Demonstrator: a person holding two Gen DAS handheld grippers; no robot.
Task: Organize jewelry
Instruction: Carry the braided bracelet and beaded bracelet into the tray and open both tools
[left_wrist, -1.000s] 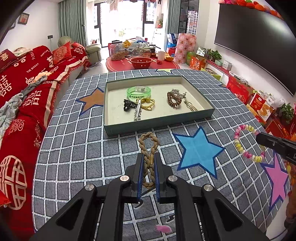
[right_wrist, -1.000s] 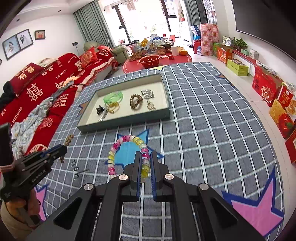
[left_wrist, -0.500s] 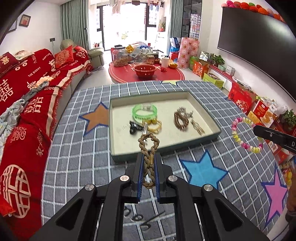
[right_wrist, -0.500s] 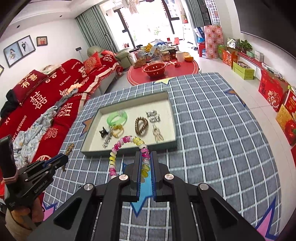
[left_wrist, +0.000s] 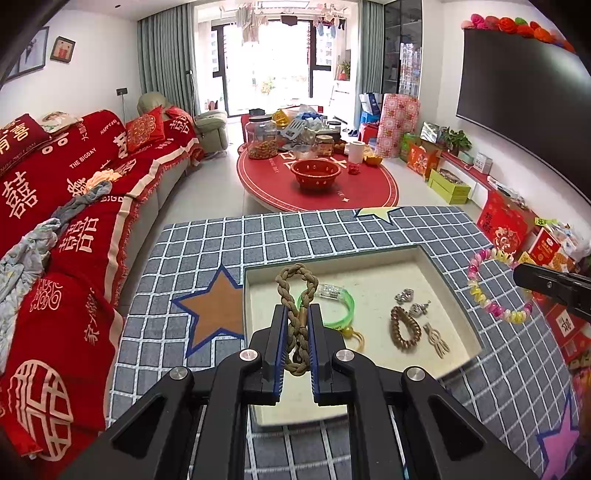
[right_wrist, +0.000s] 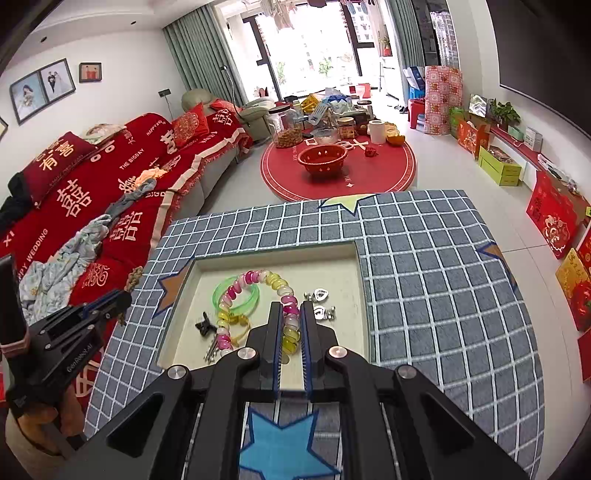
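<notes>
Right now your left gripper (left_wrist: 295, 332) pinches the braided cord (left_wrist: 297, 295) over the tray (left_wrist: 458, 288). Your right gripper (right_wrist: 291, 328) pinches the bead bracelet (right_wrist: 258, 280), its loop toward eleven o'clock.

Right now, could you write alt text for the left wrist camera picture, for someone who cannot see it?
The left gripper is shut on a braided brown cord bracelet, held above a shallow tray on a checked grey cloth. The tray holds a green bangle, a brown bead bracelet and small silver pieces. At right, another gripper holds a colourful bead bracelet.
</notes>
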